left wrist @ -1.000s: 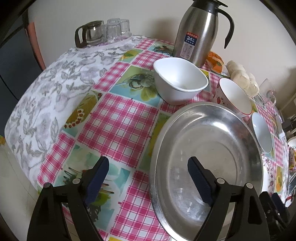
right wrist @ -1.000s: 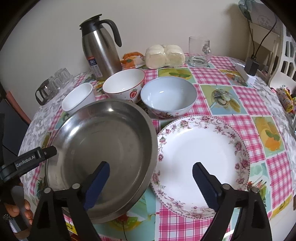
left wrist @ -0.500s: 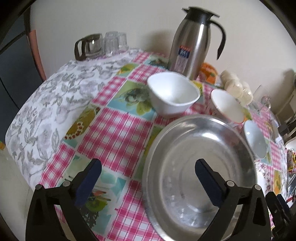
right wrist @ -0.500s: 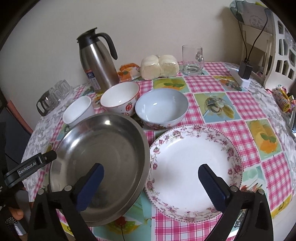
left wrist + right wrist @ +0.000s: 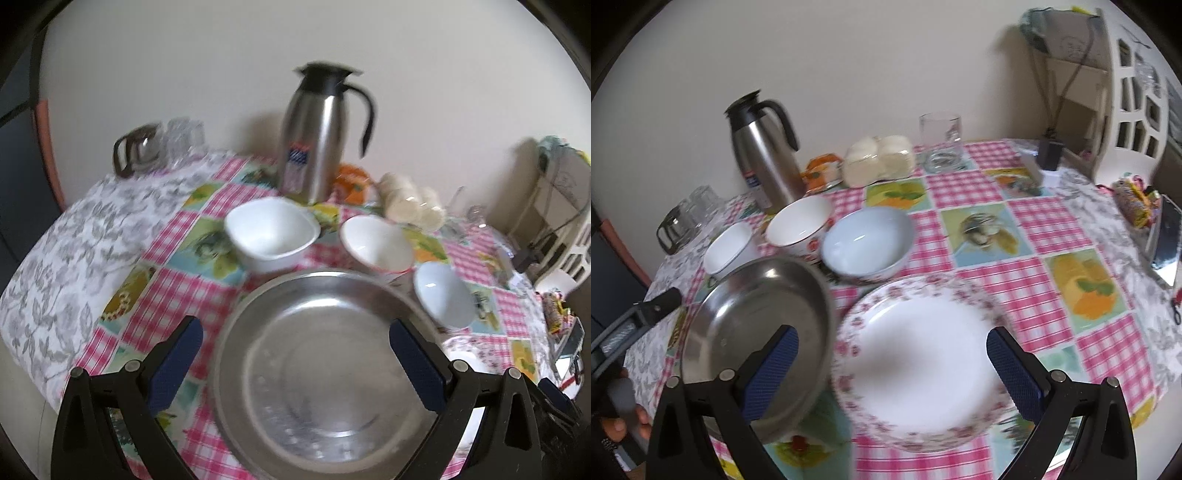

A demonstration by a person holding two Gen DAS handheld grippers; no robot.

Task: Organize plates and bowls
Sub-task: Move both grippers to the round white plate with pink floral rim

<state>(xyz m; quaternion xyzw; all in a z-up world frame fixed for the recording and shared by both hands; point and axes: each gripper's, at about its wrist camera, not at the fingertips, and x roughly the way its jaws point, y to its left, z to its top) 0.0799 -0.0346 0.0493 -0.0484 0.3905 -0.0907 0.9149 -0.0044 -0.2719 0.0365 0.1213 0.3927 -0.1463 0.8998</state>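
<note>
Round surface (image 5: 1049,229) under a pink-checked cloth with fruit squares, set against a cream wall. At centre: wide stainless steel basin (image 5: 325,373) beside a floral-rimmed white plate (image 5: 923,362); behind them a square white bowl (image 5: 271,232), strawberry-print bowl (image 5: 799,225) and pale blue bowl (image 5: 866,240). Steel thermos jug (image 5: 314,133) upper middle. Left tongs (image 5: 295,358) and right tongs (image 5: 892,363) both spread wide, gripping nothing, low in frame.

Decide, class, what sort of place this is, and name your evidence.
Most likely a home dining table: a checked fruit-print tablecloth, a steel thermos jug, and a floral plate beside empty bowls.
</note>
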